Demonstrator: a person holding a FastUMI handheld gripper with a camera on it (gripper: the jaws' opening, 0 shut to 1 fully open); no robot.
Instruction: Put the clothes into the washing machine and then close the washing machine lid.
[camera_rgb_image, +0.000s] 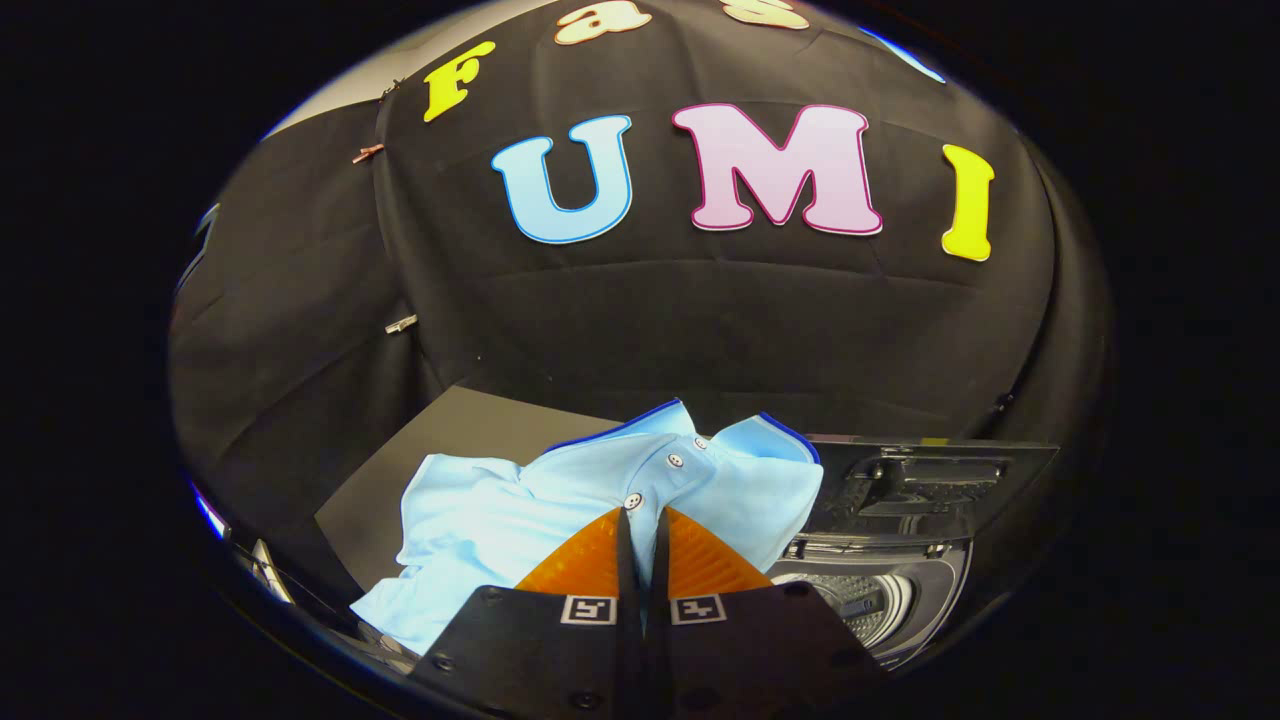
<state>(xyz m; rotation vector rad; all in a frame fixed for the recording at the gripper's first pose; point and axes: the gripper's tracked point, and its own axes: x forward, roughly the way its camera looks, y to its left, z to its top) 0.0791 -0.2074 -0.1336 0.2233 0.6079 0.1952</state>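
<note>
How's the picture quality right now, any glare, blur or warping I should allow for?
Gripper view: strong fisheye bending, so the washing machine lid looks skewed; the light blue shirt, pinched in the gripper, is sharp and evenly lit; the drum opening sits in dim light near the warped rim; no glare.

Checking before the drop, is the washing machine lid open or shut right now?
Open. The washing machine lid stands raised behind the opening, and the drum shows below it, right of the gripper, which is shut on the light blue shirt.

Pale-blue shirt (520, 510) crumpled — washer (880, 590) lid (930, 475) raised.
</note>
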